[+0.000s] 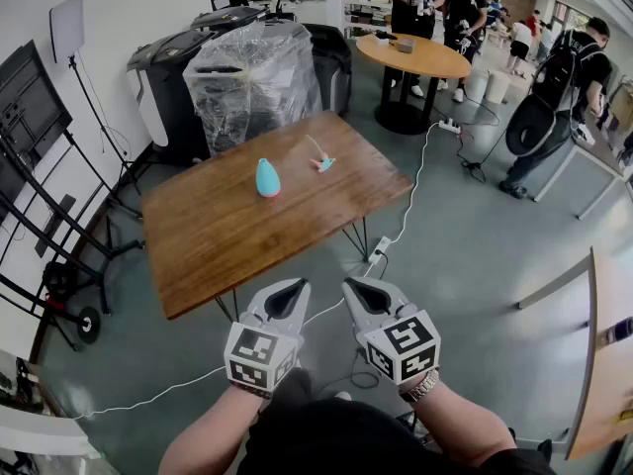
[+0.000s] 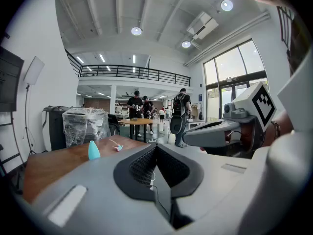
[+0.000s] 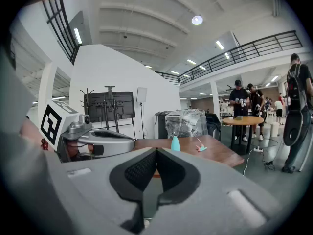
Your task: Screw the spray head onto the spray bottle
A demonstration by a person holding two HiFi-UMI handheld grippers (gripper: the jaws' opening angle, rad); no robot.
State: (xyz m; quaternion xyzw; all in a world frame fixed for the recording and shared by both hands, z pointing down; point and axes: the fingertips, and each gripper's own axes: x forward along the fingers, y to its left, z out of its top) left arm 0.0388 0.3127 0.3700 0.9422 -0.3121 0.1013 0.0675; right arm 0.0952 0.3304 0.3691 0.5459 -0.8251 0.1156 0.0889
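Both tools hung side by side short of the brown wood-grain counter point(image 1: 227, 240), likely because no reach had begun. The left hand-held gripper point(image 1: 295, 290) and right hand-held gripper point(image 1: 356, 287) each had their jaws pressed together on nothing. The spray bottle point(image 1: 267, 177), a smooth teal teardrop, stood upright mid-counter. The spray head point(image 1: 322, 161) lay near it, apparently on its side, with a thin pale tube.

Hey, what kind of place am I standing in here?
Probably an open lab or workshop hall: plastic-wrapped equipment by a wooden table, a monitor stand, and a mezzanine railing overhead.
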